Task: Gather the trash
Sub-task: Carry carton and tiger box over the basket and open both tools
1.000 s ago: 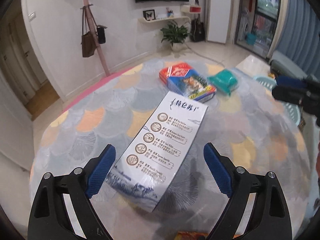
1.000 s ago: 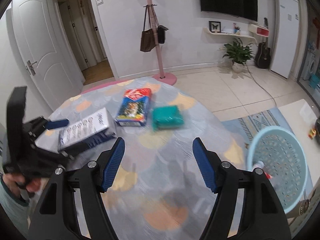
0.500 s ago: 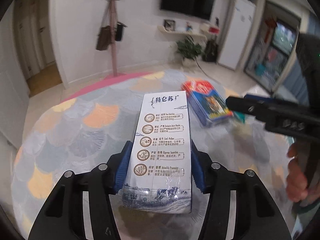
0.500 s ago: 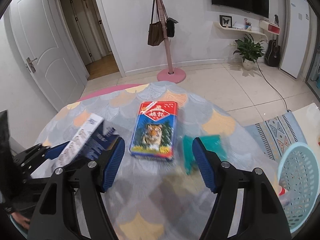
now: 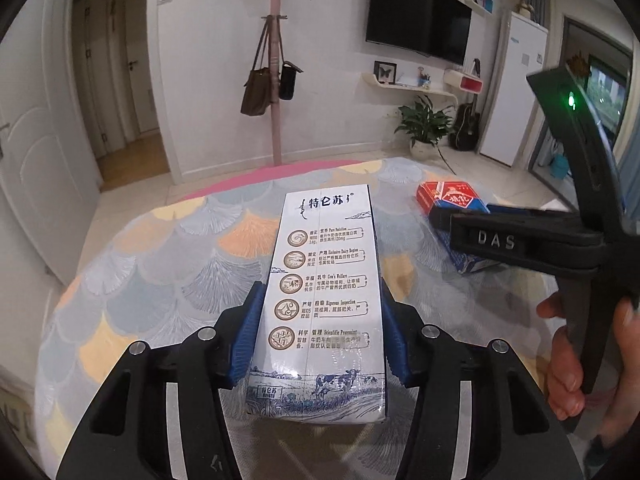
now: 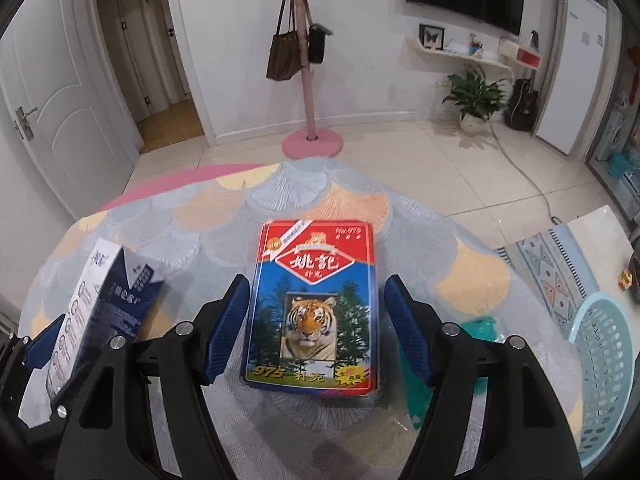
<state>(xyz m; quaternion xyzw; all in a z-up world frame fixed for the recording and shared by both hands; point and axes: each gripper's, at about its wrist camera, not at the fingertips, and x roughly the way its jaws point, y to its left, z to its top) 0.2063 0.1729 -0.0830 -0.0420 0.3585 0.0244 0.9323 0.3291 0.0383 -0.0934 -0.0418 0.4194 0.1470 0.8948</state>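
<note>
Clamping the milk carton (image 5: 324,300) by its two long sides, the left hand-held gripper (image 5: 322,332) lifts one end off the counter (image 5: 160,280). The right hand-held gripper (image 6: 316,324) is spread wide around the card box (image 6: 316,304), apparently to grab it for the basket (image 6: 604,372).

White walls (image 6: 360,60) rise over a pale tiled floor (image 6: 400,152). A pink coat stand (image 6: 306,80) carries a brown handbag (image 6: 284,56). A black wall-mounted television (image 5: 418,20) hangs above a white curved shelf (image 5: 404,84), beside a green potted plant (image 6: 474,98) and a white refrigerator (image 5: 516,92). White panelled doors (image 6: 60,120) flank a hallway.
</note>
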